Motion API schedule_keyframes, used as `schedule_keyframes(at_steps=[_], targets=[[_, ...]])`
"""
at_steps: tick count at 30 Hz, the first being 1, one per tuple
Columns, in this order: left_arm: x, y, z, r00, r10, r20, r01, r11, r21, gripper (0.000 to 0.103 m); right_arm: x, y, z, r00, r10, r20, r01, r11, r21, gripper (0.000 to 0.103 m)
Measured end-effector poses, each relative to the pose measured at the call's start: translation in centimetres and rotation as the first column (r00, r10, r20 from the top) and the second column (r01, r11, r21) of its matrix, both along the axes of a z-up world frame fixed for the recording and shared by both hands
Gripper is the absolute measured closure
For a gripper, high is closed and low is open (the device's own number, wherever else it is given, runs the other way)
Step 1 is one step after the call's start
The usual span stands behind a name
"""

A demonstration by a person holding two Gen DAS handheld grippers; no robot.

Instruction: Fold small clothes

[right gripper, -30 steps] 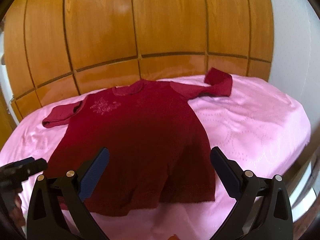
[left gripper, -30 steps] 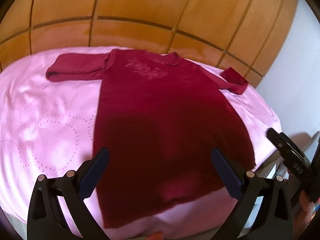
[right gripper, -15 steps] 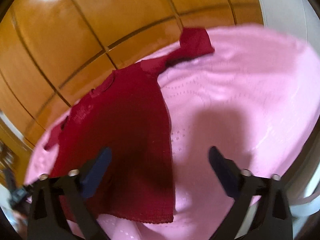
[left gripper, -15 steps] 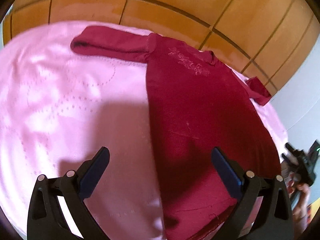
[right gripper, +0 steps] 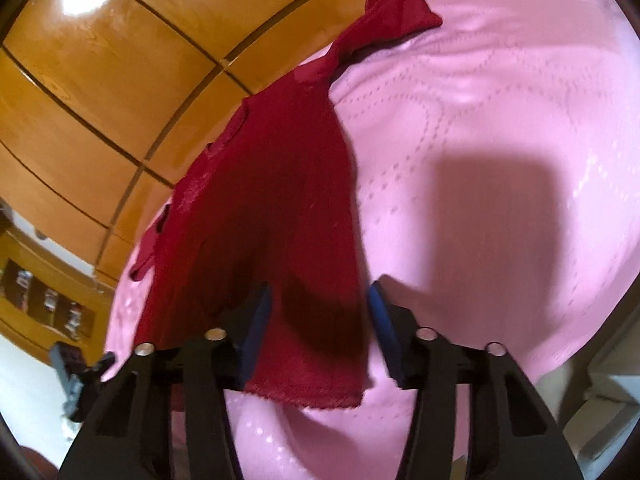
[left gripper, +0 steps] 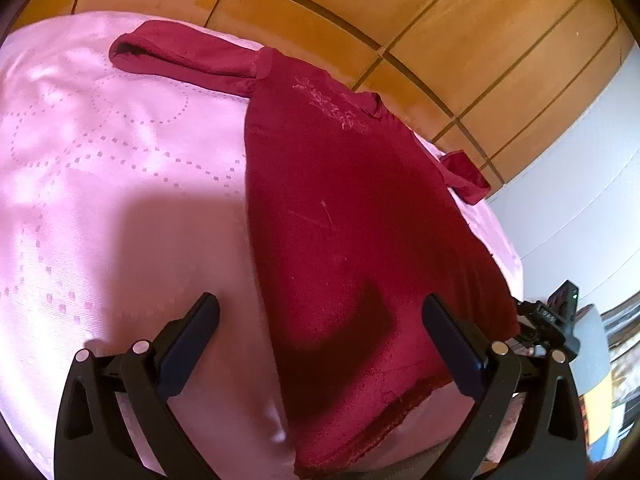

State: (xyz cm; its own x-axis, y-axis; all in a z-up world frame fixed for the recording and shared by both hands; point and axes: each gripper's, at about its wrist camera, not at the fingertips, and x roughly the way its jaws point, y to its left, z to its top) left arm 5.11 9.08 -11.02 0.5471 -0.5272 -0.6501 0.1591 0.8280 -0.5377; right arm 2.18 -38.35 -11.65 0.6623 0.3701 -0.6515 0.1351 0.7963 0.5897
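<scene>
The red shirt lies flat on the pink bed, long axis running away from both tools, hem nearest. Left tool is wide apart over the hem's left corner. Right tool is half apart w/ the right hem corner betw. its fingers, so it seems nearer to a grip.

Left gripper held low with jaws spread wide apart. Right gripper lowered too, jaws parted but narrower, fingertips angled forward.
</scene>
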Motion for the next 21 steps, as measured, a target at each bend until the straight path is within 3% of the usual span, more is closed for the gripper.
schedule_keyframes(at_steps=[2, 6, 12, 13, 14, 15, 16, 17, 18, 21], targets=[[0.3, -0.6, 0.2, 1.000, -0.013, 0.006, 0.013, 1.000, 0.025, 0.003, -0.1, 0.6, -0.3, 1.000, 0.022, -0.008, -0.022, 1.000, 0.010, 0.066], [0.5, -1.2, 0.0, 1.000, -0.017, -0.012, 0.018, 0.997, 0.082, 0.002, 0.0, 1.4, 0.1, 0.999, 0.041, -0.023, -0.042, 0.997, -0.057, 0.093], [0.3, -3.1, 0.3, 0.996, -0.082, -0.038, 0.089, 0.965, 0.248, 0.005, -0.2, 1.1, 1.5, 0.999, 0.043, 0.005, -0.042, 0.995, -0.090, 0.093], [0.3, -3.5, 0.5, 0.995, -0.093, -0.036, 0.100, 0.962, 0.255, 0.013, -0.2, 1.0, 1.7, 0.999, 0.040, 0.006, -0.039, 0.995, -0.096, 0.094], [0.2, -3.7, 0.7, 0.995, -0.098, -0.032, 0.103, 0.957, 0.270, 0.040, 0.0, 1.0, 2.0, 0.999, 0.036, 0.006, -0.036, 0.994, -0.102, 0.094], [0.1, -3.9, 1.0, 0.996, -0.089, -0.024, 0.092, 0.943, 0.319, 0.060, -0.2, 0.6, 2.2, 1.000, 0.030, 0.003, -0.030, 0.993, -0.112, 0.094], [0.1, -4.0, 1.2, 0.995, -0.097, -0.025, 0.100, 0.939, 0.329, 0.066, -0.2, 0.4, 2.6, 1.000, 0.015, 0.009, -0.014, 0.992, -0.129, 0.094], [0.2, -4.0, 1.3, 0.991, -0.128, -0.037, 0.133, 0.945, 0.300, 0.081, -0.3, 0.1, 3.1, 1.000, 0.004, 0.019, -0.002, 0.990, -0.139, 0.094], [0.1, -3.8, 1.4, 0.991, -0.129, -0.043, 0.136, 0.947, 0.292, 0.088, -0.3, -0.2, 3.5, 1.000, -0.009, 0.030, 0.013, 0.989, -0.150, 0.094], [0.2, -3.0, 1.6, 0.989, -0.133, -0.065, 0.144, 0.960, 0.242, 0.094, -0.9, -1.8, 4.6, 0.997, -0.051, 0.058, 0.060, 0.986, -0.154, 0.095]])
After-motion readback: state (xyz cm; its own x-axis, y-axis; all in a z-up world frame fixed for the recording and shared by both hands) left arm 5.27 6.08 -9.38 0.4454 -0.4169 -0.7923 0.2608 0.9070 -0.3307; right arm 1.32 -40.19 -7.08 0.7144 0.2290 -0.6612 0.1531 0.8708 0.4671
